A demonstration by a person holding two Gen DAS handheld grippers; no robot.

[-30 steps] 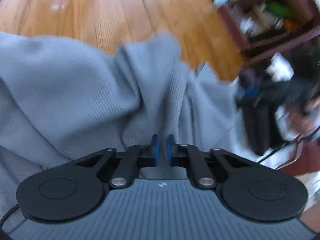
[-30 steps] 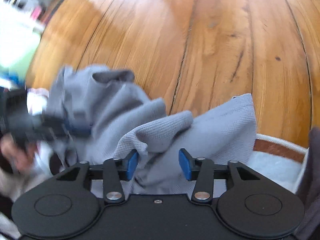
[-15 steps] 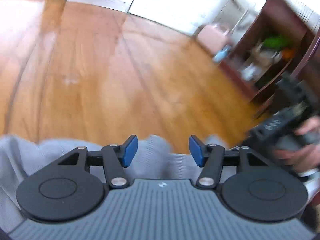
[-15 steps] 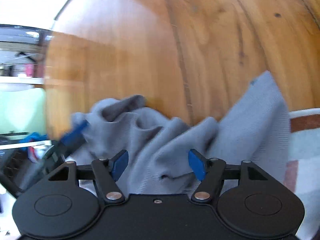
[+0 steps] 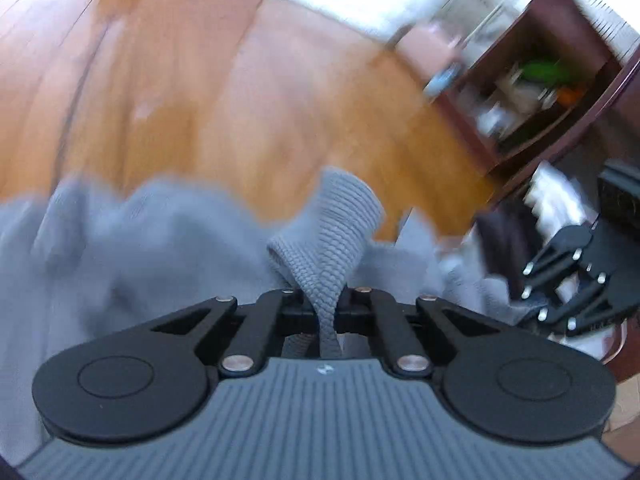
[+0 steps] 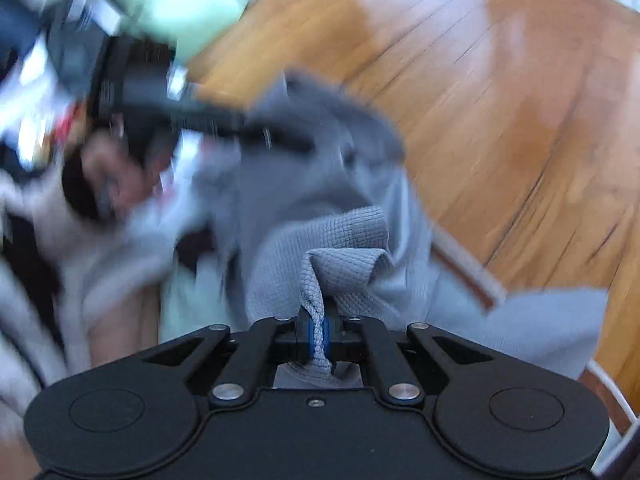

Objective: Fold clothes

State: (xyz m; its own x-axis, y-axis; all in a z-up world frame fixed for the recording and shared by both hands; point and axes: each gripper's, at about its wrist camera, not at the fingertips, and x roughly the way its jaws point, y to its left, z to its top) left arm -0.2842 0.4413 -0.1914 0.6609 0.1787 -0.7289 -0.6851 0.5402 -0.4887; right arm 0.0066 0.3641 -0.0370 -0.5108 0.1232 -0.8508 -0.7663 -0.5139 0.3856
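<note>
Fingers (image 6: pixel 305 330) pinch bunched grey garment (image 6: pixel 348 272), axis unclear.

Motion smears the wooden floor (image 5: pixel 248 92) and the shelf (image 5: pixel 532 92) clutter beyond telling. The grey garment (image 5: pixel 120 248) runs off the frame's left edge. My hand (image 6: pixel 116 184) is blurred.

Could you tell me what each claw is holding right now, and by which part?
Both claws pinch the grey knit garment: the left claw and the right claw each grip a bunched fold of fabric.
</note>
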